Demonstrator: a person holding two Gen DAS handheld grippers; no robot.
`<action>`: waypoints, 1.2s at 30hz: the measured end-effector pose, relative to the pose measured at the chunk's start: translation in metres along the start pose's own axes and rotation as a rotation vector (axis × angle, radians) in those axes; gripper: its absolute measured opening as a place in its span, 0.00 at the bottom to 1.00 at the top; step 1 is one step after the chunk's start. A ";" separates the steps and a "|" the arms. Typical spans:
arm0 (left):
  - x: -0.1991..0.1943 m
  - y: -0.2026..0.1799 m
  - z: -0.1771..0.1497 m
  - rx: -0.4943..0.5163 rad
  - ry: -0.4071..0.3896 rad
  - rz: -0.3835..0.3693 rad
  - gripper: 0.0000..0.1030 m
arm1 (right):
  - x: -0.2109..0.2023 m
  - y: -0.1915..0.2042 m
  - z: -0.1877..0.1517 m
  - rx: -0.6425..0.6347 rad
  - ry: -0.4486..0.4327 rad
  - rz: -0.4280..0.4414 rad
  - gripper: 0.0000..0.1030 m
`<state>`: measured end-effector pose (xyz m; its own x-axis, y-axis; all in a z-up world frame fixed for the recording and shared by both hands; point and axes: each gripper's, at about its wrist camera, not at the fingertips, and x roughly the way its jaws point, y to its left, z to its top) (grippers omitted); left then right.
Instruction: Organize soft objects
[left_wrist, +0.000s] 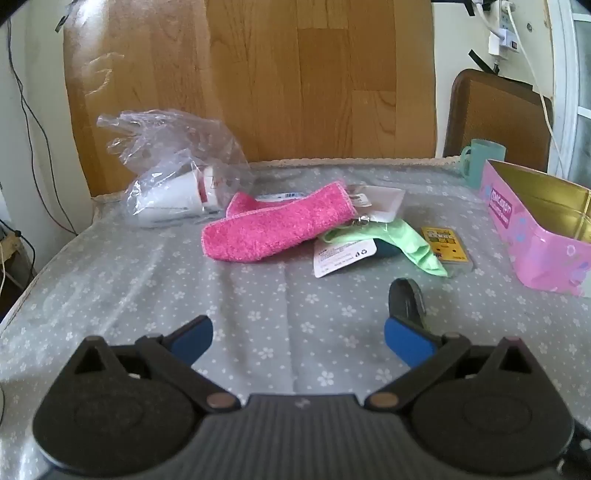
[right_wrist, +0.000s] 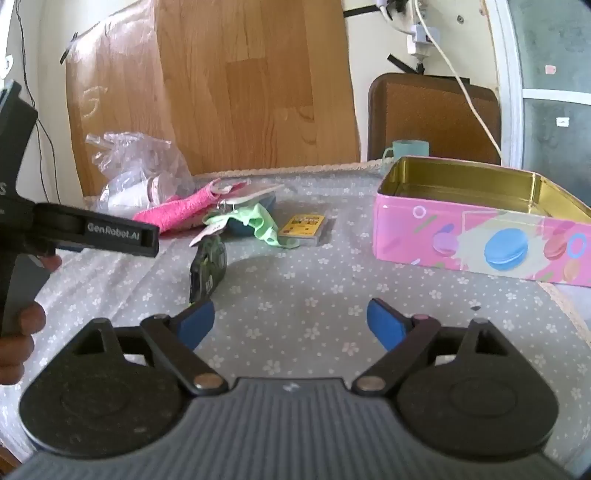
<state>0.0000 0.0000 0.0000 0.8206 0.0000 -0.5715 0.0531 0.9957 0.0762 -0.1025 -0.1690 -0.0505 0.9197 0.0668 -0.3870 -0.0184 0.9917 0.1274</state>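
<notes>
A pink terry towel (left_wrist: 273, 229) (right_wrist: 181, 212) lies rolled on the flowered grey tablecloth (left_wrist: 147, 280). To its right a light green cloth (left_wrist: 417, 245) (right_wrist: 260, 221) drapes over a dark teal soft item (left_wrist: 384, 251) with paper tags. My left gripper (left_wrist: 301, 339) hovers open in front of them with nothing between its fingers. Over bare cloth my right gripper (right_wrist: 291, 321) also stands open and holds nothing. A finger (right_wrist: 118, 234) of the left gripper shows at the left of the right wrist view, with a person's hand (right_wrist: 22, 325) below it.
An open pink tin (left_wrist: 539, 236) (right_wrist: 461, 229) with a gold inside stands at the right. A black-and-green flat object (left_wrist: 406, 299) (right_wrist: 208, 267), a yellow card pack (left_wrist: 445, 245) (right_wrist: 304, 225), a plastic bag of white cups (left_wrist: 173, 184) and a teal cup (left_wrist: 480, 162) are around.
</notes>
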 end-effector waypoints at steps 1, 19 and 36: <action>0.001 0.000 0.000 0.013 0.021 0.009 1.00 | 0.001 0.000 -0.001 -0.003 0.002 0.001 0.89; 0.013 0.098 -0.032 -0.249 0.004 -0.048 0.86 | 0.061 0.047 0.020 -0.146 0.111 0.152 0.42; 0.034 0.000 -0.002 -0.139 0.133 -0.525 0.80 | 0.024 -0.050 0.001 0.037 0.114 0.005 0.46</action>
<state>0.0267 0.0000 -0.0211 0.6249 -0.4966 -0.6024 0.3528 0.8680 -0.3496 -0.0788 -0.2168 -0.0654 0.8689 0.0857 -0.4876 -0.0064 0.9868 0.1621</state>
